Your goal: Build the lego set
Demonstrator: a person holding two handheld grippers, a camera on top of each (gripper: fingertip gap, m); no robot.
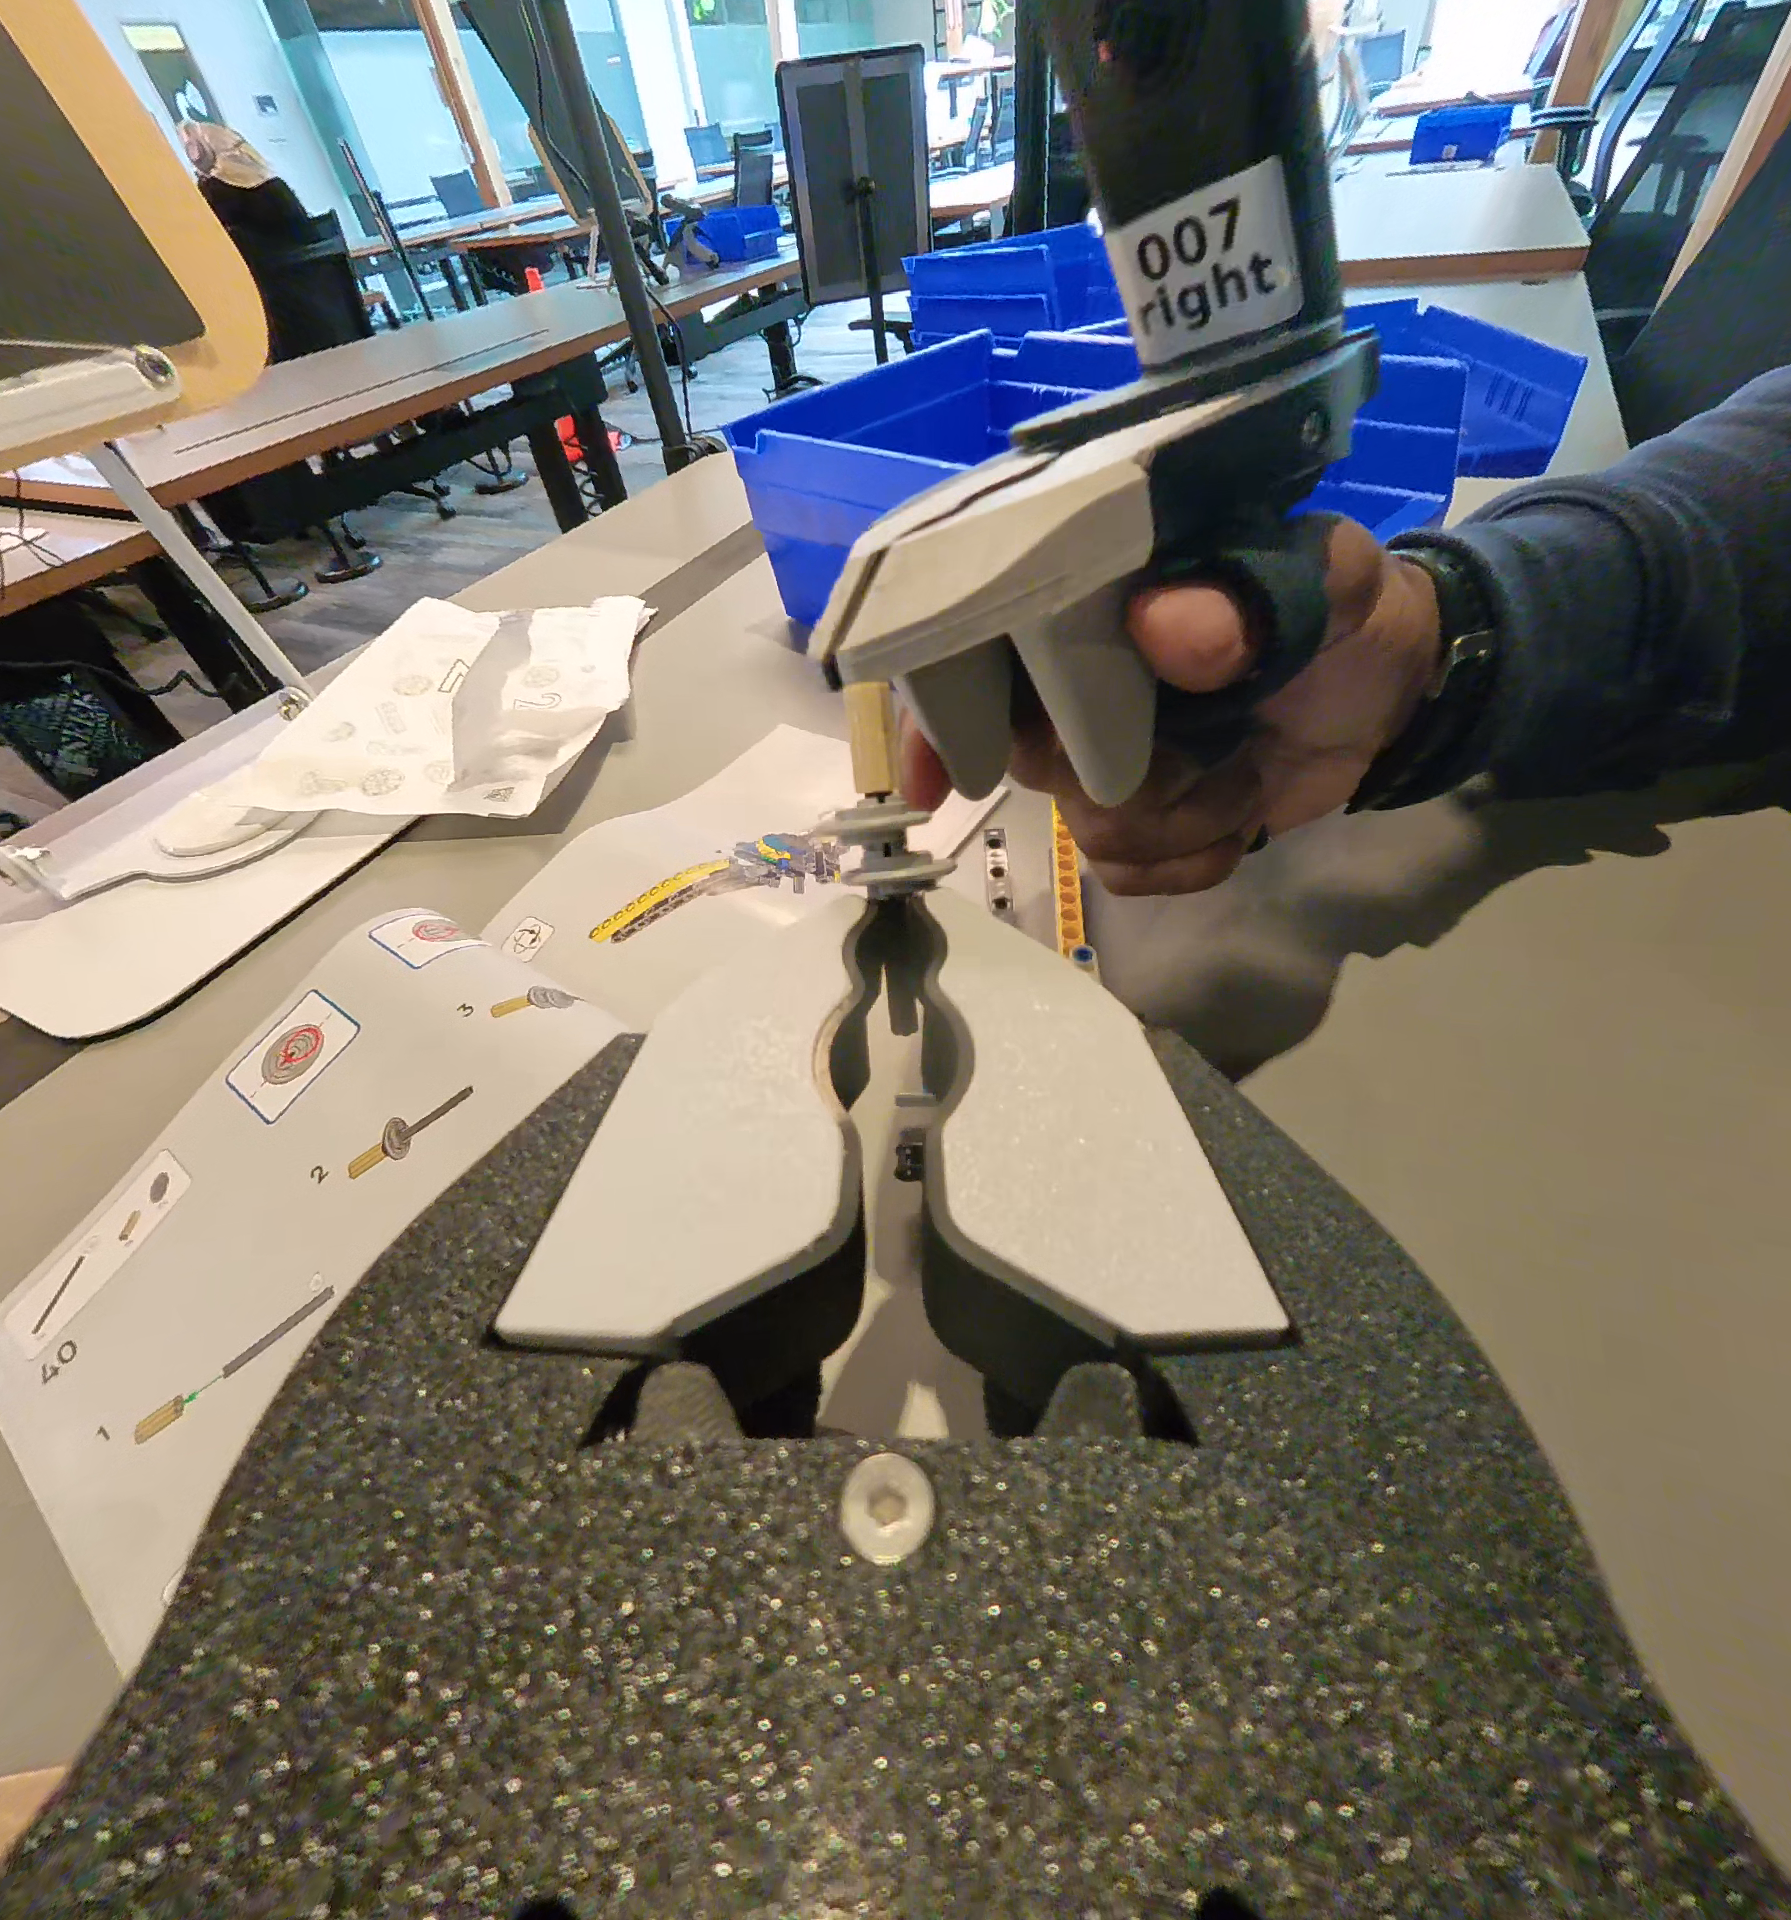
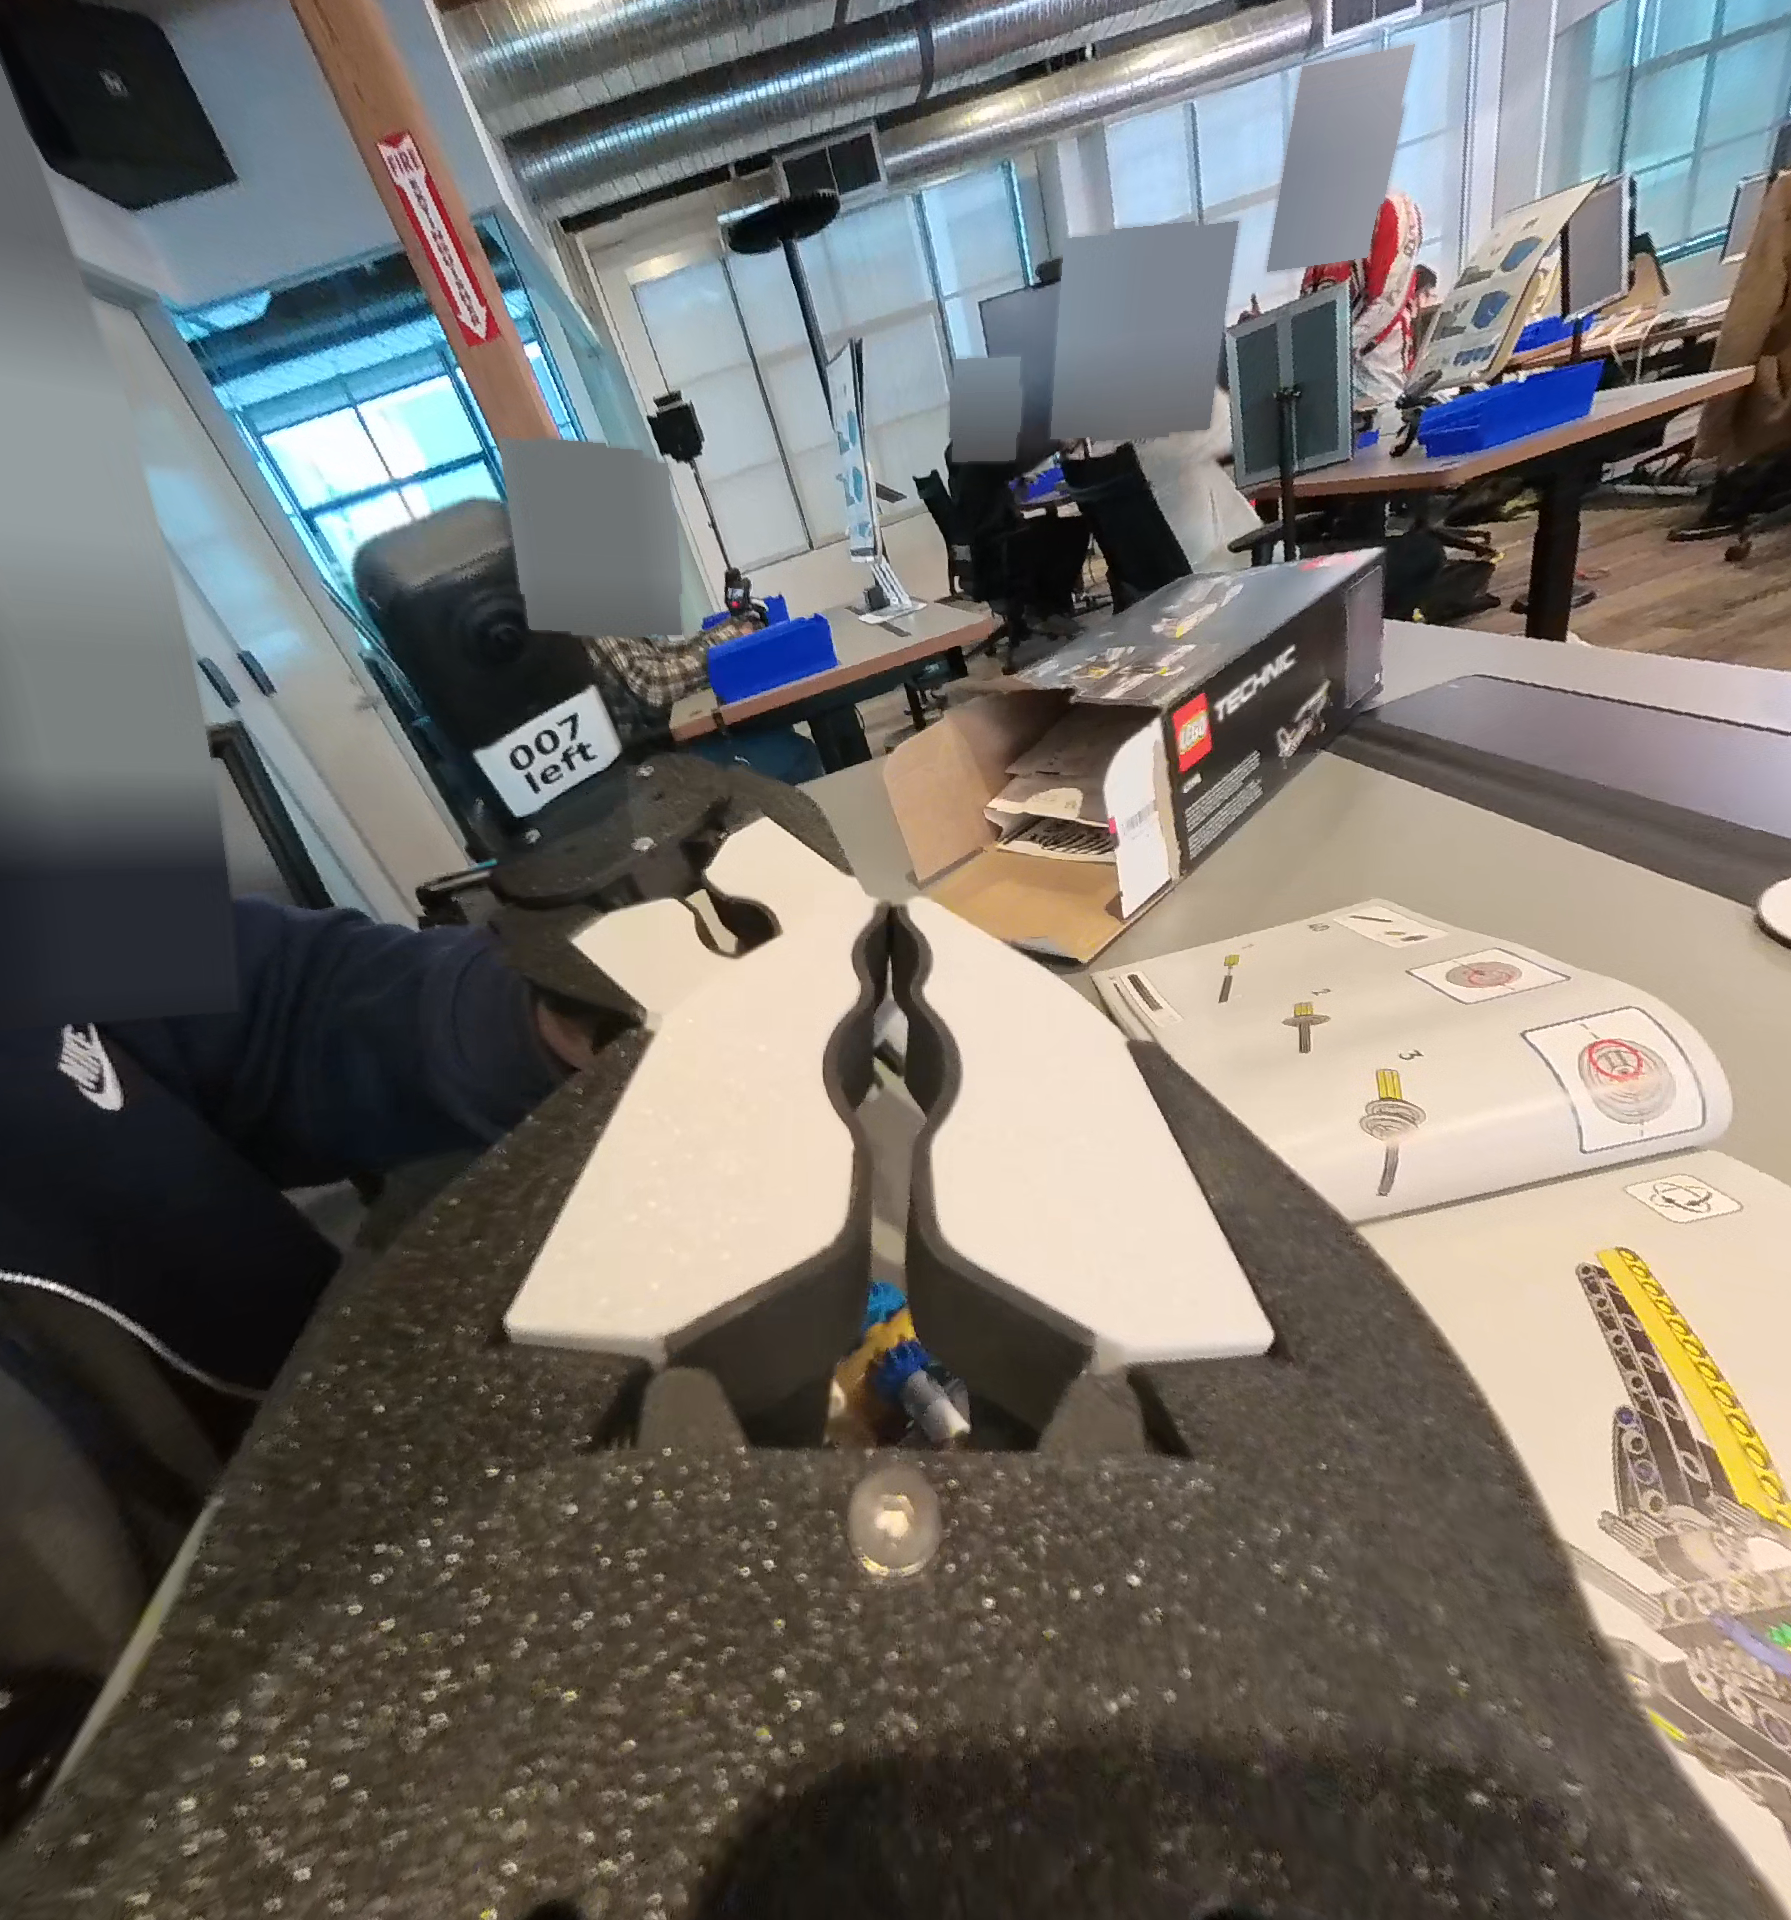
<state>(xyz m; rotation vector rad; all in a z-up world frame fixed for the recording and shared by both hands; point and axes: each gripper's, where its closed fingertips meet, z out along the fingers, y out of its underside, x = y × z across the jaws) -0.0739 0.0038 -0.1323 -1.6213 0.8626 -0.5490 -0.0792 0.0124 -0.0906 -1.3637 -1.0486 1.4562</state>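
A thin dark axle carries two grey discs and a tan sleeve, and stands roughly upright over the table. My left gripper is shut on the axle's lower part, just under the discs. My right gripper comes in from above and is shut on the top of the tan sleeve. In the right wrist view my right gripper is shut with the left gripper meeting it tip to tip, and the fingers hide the axle. A partly built model shows below through the fingers' gap.
The open instruction booklet lies on the grey table under both grippers. A yellow beam lies beside it. Blue bins stand behind, a torn paper bag to the left, and the open set box at the far edge. Across from one pair of fingers to the other is roughly 4 centimetres.
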